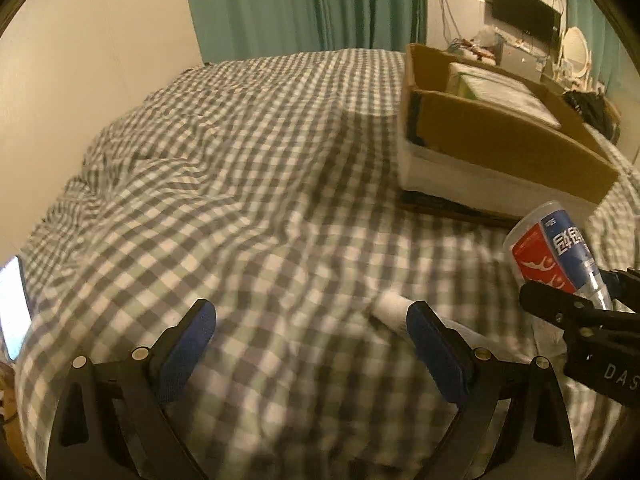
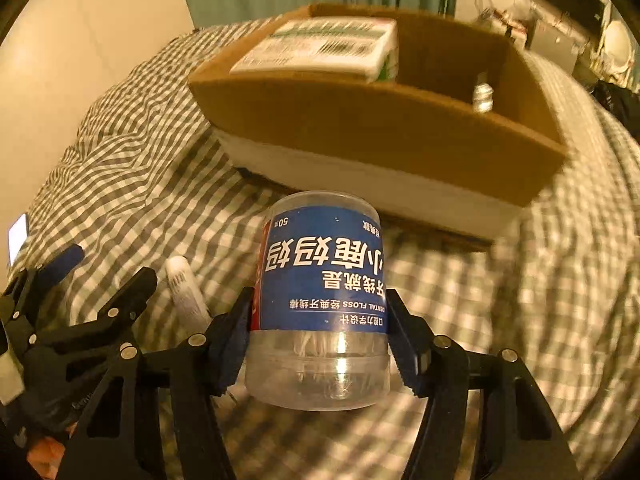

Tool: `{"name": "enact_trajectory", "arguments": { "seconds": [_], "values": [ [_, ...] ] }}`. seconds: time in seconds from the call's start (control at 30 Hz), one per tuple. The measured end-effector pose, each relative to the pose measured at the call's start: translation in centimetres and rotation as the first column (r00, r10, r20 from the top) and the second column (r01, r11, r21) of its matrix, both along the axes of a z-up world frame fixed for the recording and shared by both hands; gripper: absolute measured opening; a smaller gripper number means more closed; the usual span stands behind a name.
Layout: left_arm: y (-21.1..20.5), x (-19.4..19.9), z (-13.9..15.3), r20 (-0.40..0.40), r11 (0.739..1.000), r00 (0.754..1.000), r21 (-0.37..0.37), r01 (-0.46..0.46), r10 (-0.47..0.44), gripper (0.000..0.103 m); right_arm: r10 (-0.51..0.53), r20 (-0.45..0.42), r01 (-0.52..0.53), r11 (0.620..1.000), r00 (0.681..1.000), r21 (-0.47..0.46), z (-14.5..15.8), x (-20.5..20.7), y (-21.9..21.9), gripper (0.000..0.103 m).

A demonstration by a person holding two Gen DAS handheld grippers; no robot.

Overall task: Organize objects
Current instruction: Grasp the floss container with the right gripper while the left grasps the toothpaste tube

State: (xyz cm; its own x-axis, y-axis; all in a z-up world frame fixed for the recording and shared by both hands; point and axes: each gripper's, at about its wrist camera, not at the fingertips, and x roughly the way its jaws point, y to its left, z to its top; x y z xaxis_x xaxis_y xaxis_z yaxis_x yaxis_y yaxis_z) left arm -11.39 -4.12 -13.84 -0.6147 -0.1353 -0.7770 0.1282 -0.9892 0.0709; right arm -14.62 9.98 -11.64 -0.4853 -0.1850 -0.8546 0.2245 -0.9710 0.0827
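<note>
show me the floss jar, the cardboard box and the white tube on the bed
floss jar (image 2: 324,280), right wrist view, on its blue label
cardboard box (image 2: 380,136), right wrist view, on its brown front wall
white tube (image 2: 185,292), right wrist view, on its printed side

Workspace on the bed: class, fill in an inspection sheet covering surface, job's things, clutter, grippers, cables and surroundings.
Surface: checked bedcover, rumpled.
Job's things: cardboard box on the bed, holding a white carton and a small bottle; dental floss tub held upside down; white tube lying on the cover.
Clutter: lit phone at the bed's left edge.
Grippers: left gripper open, empty; right gripper shut on the tub.
Cables: wires hanging on the far wall.
Surroundings: green curtain, wall screen, cluttered desk.
</note>
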Motion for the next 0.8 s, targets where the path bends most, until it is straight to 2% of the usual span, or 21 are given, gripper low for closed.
{"name": "enact_trajectory", "arguments": {
  "seconds": [0.13, 0.2, 0.3, 0.33, 0.37, 0.4, 0.47, 0.5, 0.53, 0.57, 0.8],
  "values": [
    [1.8, 0.6, 0.0, 0.002, 0.993, 0.999, 0.112, 0.042, -0.042, 0.099, -0.038, -0.055, 0.038, 0.999, 0.998, 0.011, 1.5, 0.9, 2.1, 0.062],
    [3.3, 0.7, -0.4, -0.001, 0.989, 0.997, 0.125, 0.074, -0.075, 0.099, -0.050, -0.083, 0.053, 0.998, 0.995, 0.034, 2.0, 1.5, 3.2, 0.062],
    [5.1, 0.2, -1.5, 0.030, 0.983, 0.993, 0.146, 0.108, -0.113, 0.097, -0.068, -0.087, 0.070, 0.997, 0.994, 0.015, 2.4, 1.7, 4.6, 0.062],
    [5.5, -0.1, -2.0, 0.039, 0.981, 0.992, 0.162, 0.111, -0.119, 0.090, -0.071, -0.085, 0.072, 0.997, 0.994, 0.010, 2.3, 1.9, 5.0, 0.062],
    [5.7, -0.5, -2.6, 0.054, 0.976, 0.991, 0.186, 0.113, -0.125, 0.073, -0.072, -0.085, 0.073, 0.997, 0.994, 0.008, 2.3, 2.0, 5.4, 0.062],
    [5.6, -0.7, -3.0, 0.067, 0.973, 0.990, 0.203, 0.107, -0.123, 0.066, -0.074, -0.084, 0.075, 0.997, 0.994, 0.005, 2.4, 2.3, 6.1, 0.062],
    [5.3, -0.9, -3.4, 0.074, 0.965, 0.991, 0.246, 0.093, -0.114, 0.045, -0.078, -0.084, 0.078, 0.997, 0.993, -0.002, 2.3, 2.6, 6.7, 0.062],
    [5.1, -0.7, -3.3, 0.066, 0.961, 0.991, 0.259, 0.097, -0.117, 0.040, -0.082, -0.084, 0.081, 0.997, 0.993, -0.008, 2.2, 2.6, 6.7, 0.062],
    [5.1, -0.6, -3.1, 0.060, 0.961, 0.990, 0.256, 0.105, -0.124, 0.030, -0.085, -0.086, 0.084, 0.996, 0.993, -0.012, 2.1, 2.6, 6.7, 0.062],
    [5.2, -0.5, -2.8, 0.055, 0.964, 0.990, 0.239, 0.114, -0.131, 0.024, -0.090, -0.088, 0.089, 0.996, 0.992, -0.015, 2.1, 2.8, 6.9, 0.062],
    [5.4, 0.8, -0.9, 0.035, 0.970, 0.989, 0.201, 0.136, -0.146, 0.023, -0.093, -0.128, 0.090, 0.996, 0.987, -0.029, 3.7, 4.0, 7.0, 0.062]
  ]
}}
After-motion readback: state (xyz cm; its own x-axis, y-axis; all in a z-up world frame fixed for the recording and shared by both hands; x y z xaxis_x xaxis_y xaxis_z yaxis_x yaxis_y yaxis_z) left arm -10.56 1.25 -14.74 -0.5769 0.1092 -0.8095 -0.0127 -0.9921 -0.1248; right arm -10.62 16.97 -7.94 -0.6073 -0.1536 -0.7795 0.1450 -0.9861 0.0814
